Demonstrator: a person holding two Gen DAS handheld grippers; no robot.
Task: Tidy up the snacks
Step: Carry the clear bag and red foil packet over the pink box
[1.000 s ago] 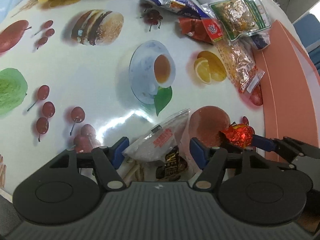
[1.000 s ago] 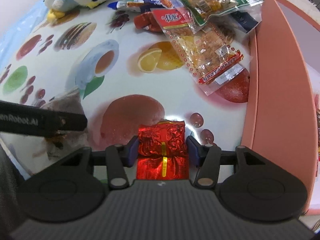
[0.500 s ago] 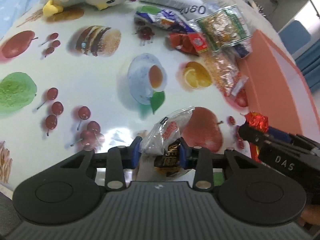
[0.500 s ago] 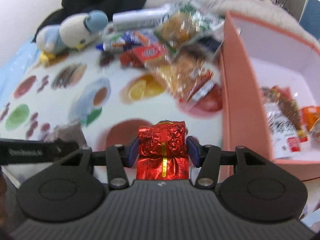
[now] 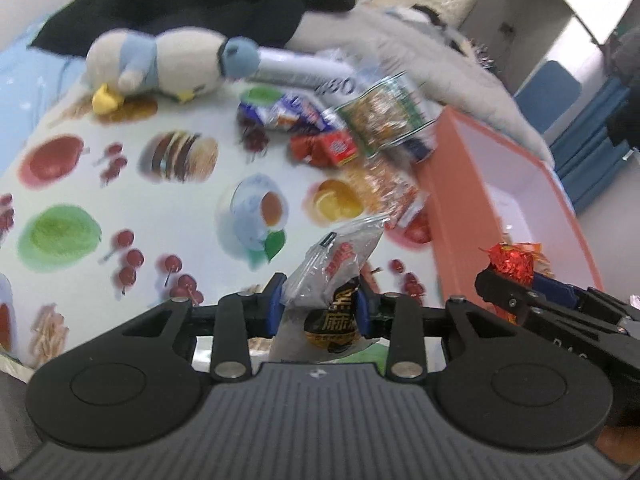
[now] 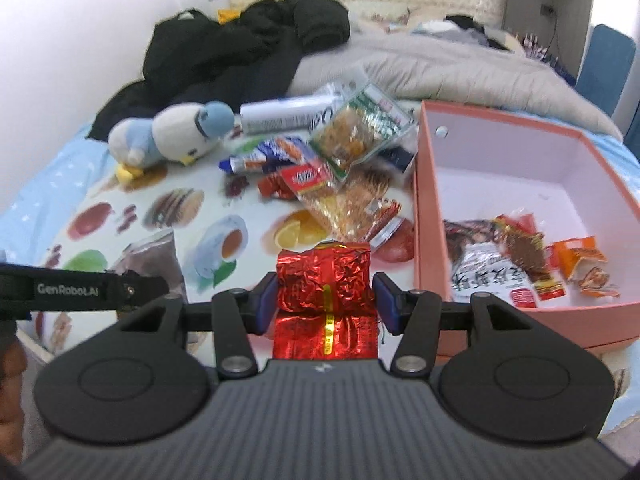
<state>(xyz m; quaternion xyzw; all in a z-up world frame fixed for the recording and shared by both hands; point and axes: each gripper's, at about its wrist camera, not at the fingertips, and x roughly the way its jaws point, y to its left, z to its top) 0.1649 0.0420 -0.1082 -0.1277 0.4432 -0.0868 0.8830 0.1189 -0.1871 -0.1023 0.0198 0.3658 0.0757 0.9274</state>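
The right gripper (image 6: 326, 304) is clamped on a red foil packet (image 6: 325, 280), the left gripper (image 5: 319, 306) on a clear sachet (image 5: 334, 276); both hang above the cloth's near edge, presumably bound for the pink box (image 6: 427, 216).

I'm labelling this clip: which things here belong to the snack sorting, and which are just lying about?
Part of the job:
- crinkled red foil packet
- clear sesame snack bag
- loose snack packets heap
- open pink cardboard box

Just lying about:
- blue-and-white plush penguin
- black jacket
- grey quilt
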